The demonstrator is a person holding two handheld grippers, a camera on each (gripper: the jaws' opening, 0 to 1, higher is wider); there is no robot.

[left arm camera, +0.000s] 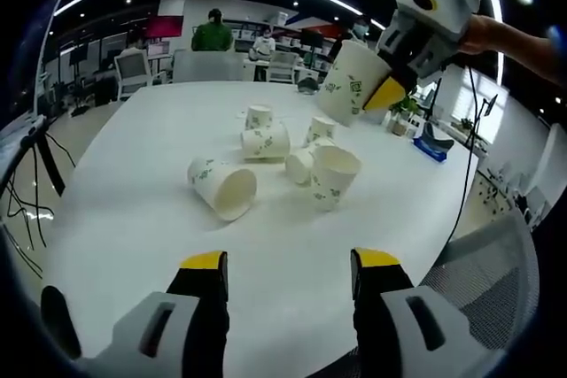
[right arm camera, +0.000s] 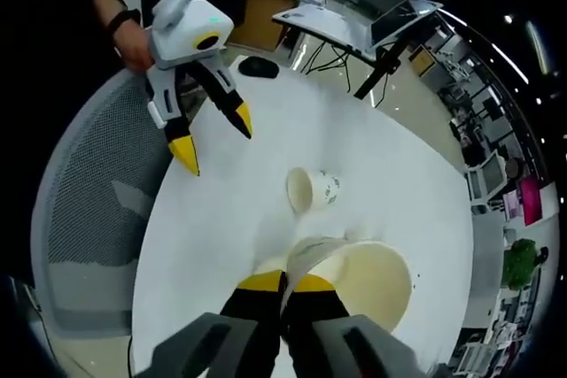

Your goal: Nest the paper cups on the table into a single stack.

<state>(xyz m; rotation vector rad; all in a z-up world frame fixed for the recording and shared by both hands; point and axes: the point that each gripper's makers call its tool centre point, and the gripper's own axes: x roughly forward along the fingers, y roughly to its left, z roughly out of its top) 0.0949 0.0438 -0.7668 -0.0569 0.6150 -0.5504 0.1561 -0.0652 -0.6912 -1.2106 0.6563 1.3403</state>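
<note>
Paper cups (left arm camera: 292, 152) lie scattered on our white table (left arm camera: 133, 219). Our right gripper (right arm camera: 285, 287) pinches one paper cup's rim (right arm camera: 306, 250) above them; left gripper (left arm camera: 290, 267) gapes wide, holding nothing.

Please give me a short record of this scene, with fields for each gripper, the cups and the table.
left gripper: open, holds nothing, low over the near table edge
right gripper: shut on the rim of a paper cup, raised above the table
loose cups: a group near the table middle, several on their sides
table: white
stack: not yet started
</note>
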